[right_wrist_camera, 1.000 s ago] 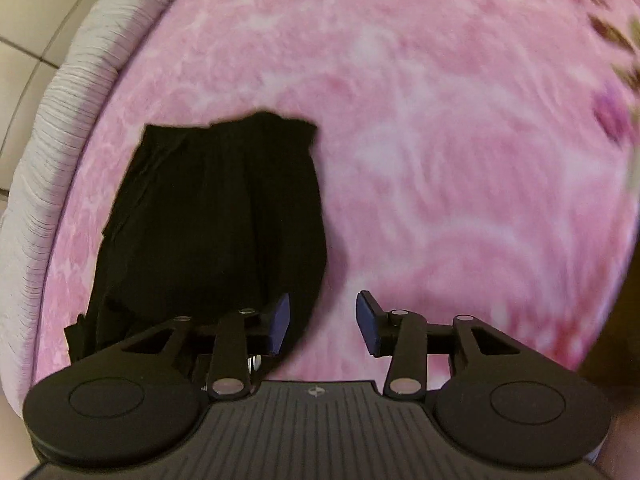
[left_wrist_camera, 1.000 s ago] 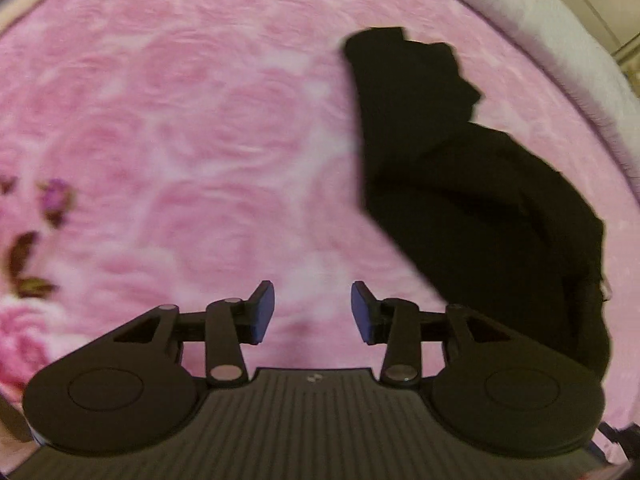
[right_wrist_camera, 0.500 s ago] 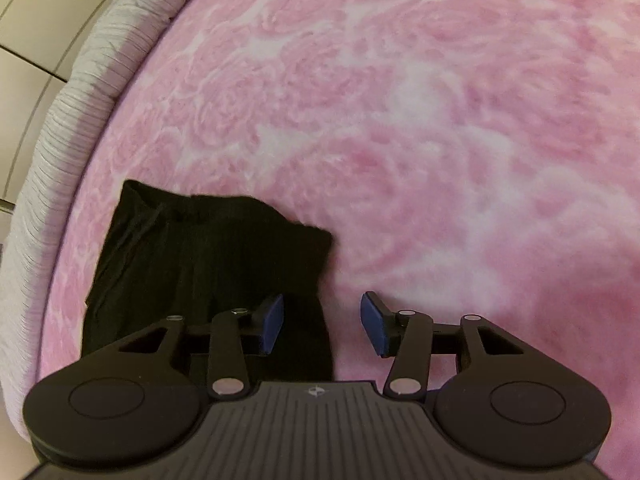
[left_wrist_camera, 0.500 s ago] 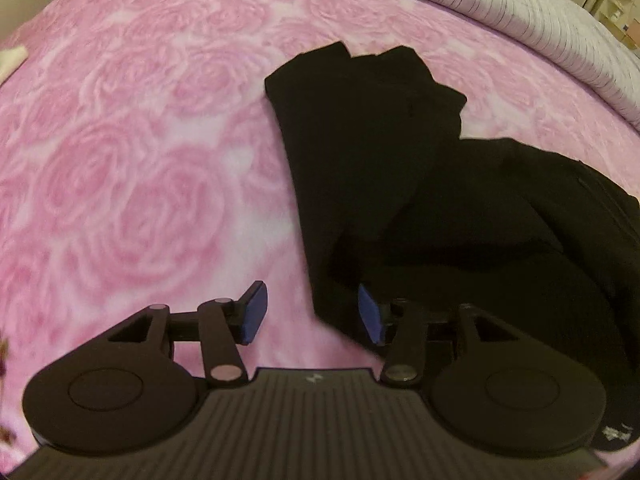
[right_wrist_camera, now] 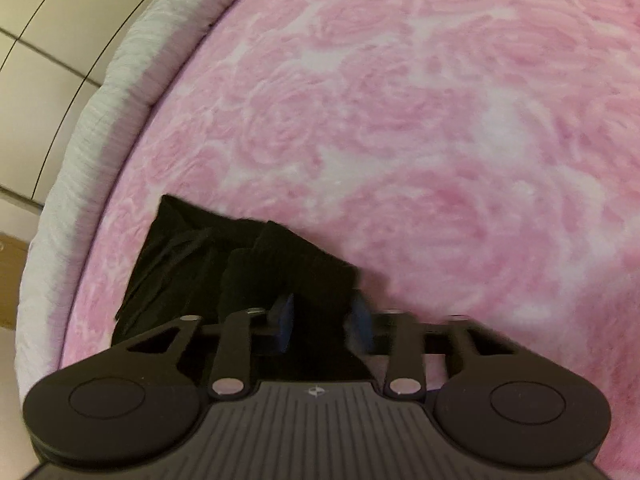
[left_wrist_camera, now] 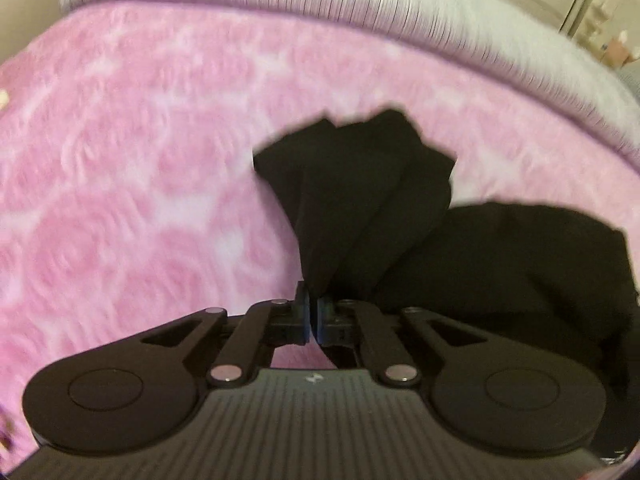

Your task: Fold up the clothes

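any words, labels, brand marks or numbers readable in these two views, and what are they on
No readable text in either view.
Left gripper: a small pale emblem on the body behind the jaws, a mark and not letters.
Right gripper: the same small emblem, no letters.
Black garment: no tag or print shows.
Pink rose-pattern blanket: pattern only.
Shelf items at the far right of the left view: too blurred to read.

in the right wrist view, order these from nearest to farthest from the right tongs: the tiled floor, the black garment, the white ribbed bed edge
1. The black garment: bunched between the right tongs, which have just been closing on it, on the pink rose blanket.
2. The white ribbed bed edge: left of the blanket.
3. The tiled floor: beyond that edge, upper left.
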Demonstrator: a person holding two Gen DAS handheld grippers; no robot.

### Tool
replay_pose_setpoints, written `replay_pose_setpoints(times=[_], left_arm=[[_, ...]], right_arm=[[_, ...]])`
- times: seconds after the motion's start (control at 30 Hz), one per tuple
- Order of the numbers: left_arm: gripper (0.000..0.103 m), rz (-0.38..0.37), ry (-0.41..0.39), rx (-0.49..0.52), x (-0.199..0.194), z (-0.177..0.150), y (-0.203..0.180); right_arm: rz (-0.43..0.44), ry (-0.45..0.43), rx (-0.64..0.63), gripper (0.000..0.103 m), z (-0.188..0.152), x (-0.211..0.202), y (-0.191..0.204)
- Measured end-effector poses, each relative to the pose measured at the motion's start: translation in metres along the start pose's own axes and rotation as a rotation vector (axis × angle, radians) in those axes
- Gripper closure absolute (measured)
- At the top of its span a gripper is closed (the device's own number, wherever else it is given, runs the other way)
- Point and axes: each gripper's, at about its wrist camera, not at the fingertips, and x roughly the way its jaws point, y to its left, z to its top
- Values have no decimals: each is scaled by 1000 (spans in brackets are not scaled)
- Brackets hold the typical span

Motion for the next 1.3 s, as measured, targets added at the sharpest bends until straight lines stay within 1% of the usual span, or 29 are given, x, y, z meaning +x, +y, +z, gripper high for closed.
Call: replay_pose_setpoints(times=[0.07, 0.13, 0.17, 0.23, 0.3, 0.33, 0.37, 0.43, 0.47, 0.5, 0.53, 0.57, 0.6, 0.63, 0.67, 0.73, 0.77, 0.8, 0.87, 0.9, 0.93, 0.97, 1.0, 1.03, 1.07, 1.1, 1.2, 1.23, 1.3], left_arm=[[101, -6, -46, -16, -30, 9, 11], [101, -8, -90, -79, -67, 12, 33], [101, 3, -109, -132, -86, 11, 48], [102, 35, -116, -294, -114, -3, 84], [101, 82, -68, -436, -123, -33, 119], [101, 111, -23, -459, -120, -50, 129], [101, 142, 31, -455, -114, -67, 135], [92, 199, 135, -444, -102, -98, 142], [92, 212, 164, -436, -96, -106, 141], [91, 222, 172, -406, -93, -109, 136], [87, 235, 177, -363, -91, -109, 131], [84, 256, 181, -287, -89, -108, 123], [76, 282, 184, -189, -87, -105, 114], [72, 306, 187, -92, -85, -102, 104], [70, 322, 185, 34, -81, -100, 93], [57, 334, 172, 296, -74, -101, 69], [55, 333, 164, 415, -68, -103, 58], [53, 332, 163, 508, -58, -106, 48], [53, 331, 169, 656, -37, -113, 32], [62, 330, 172, 729, -27, -116, 24], [88, 328, 169, 772, -18, -118, 20], [102, 317, 167, 756, -12, -115, 21], [100, 300, 160, 680, -11, -107, 28], [101, 275, 128, 552, -18, -94, 40], [101, 246, 59, 390, -33, -80, 58], [101, 241, -19, 245, -52, -68, 77], [101, 343, -151, -59, -103, -59, 144], [100, 365, -165, -148, -117, -62, 166], [100, 400, -114, -256, -128, -85, 198]], right_arm=[[-3, -25, -6, 89, -4, -14, 9], [10, -86, -2, 90, -12, -46, 17], [24, -117, 3, 91, -16, -65, 20], [38, -151, 7, 92, -27, -102, 23], [-8, -137, 9, 92, -46, -121, 14], [-41, -119, 16, 92, -54, -125, 8], [-74, -100, 24, 92, -63, -129, 2], [-150, -44, 62, 91, -77, -126, -14], [-190, -8, 89, 88, -84, -121, -24], [-225, 21, 116, 81, -90, -116, -33], [-236, 26, 138, 76, -94, -115, -36], [-248, 32, 161, 73, -97, -114, -39], [-256, 36, 177, 65, -101, -112, -41], [-249, 34, 170, 61, -104, -111, -40], [-243, 32, 163, 54, -107, -109, -39], [-226, 38, 156, 50, -112, -102, -37], [-219, 44, 156, 44, -115, -98, -37], [-225, 50, 159, 43, -118, -93, -38], [-234, 57, 164, 41, -124, -85, -40], [-224, 42, 155, 41, -125, -82, -38], [-214, 28, 146, 46, -126, -80, -35], [-204, 17, 136, 74, -126, -78, -33], [-197, 19, 120, 95, -123, -77, -28], [-204, 20, 105, 95, -119, -77, -22], [-185, 4, 90, 96, -115, -81, -16], [-164, -12, 71, 96, -112, -86, -10], [-99, -57, -30, 98, -107, -109, 10], [-104, -49, -32, 98, -109, -113, 9], [-118, -30, -34, 100, -115, -121, 8]])
